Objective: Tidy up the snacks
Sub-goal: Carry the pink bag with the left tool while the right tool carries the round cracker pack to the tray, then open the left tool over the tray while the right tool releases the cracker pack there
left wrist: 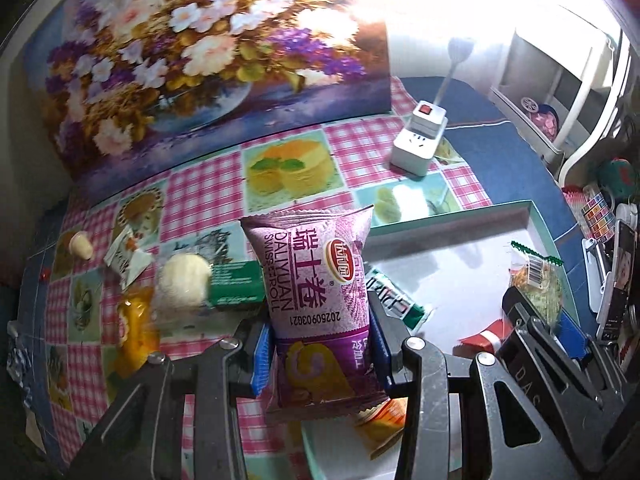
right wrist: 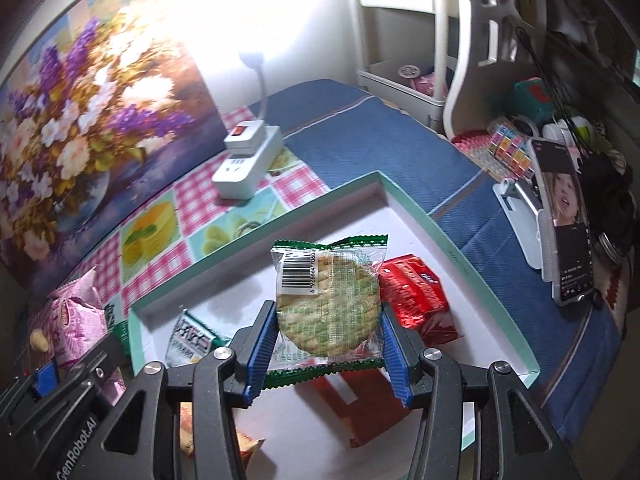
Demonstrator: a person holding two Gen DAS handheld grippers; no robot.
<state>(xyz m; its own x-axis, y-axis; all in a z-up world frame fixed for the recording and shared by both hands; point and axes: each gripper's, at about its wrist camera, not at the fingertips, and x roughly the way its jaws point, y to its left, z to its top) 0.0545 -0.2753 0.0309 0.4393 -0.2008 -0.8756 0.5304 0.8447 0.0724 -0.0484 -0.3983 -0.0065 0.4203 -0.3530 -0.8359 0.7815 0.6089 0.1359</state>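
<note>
Two grippers are each squeezing a snack. Left gripper (left wrist: 320, 354) is pinching the purple cake pack (left wrist: 316, 300) at frame centre, its long side running up and down, top edge pointing to the flower picture (left wrist: 192, 60). Right gripper (right wrist: 326, 344) is pinching the round cracker pack (right wrist: 328, 296) over the white box (right wrist: 420, 208), barcode end pointing up. Only the left view is showing the loose snacks at centre left; only the right view is showing the phone (right wrist: 566, 224).

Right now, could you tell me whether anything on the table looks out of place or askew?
Yes: a white power strip with a gooseneck lamp sits among the food, and several snacks lie scattered on the checked cloth outside the tray.
</note>
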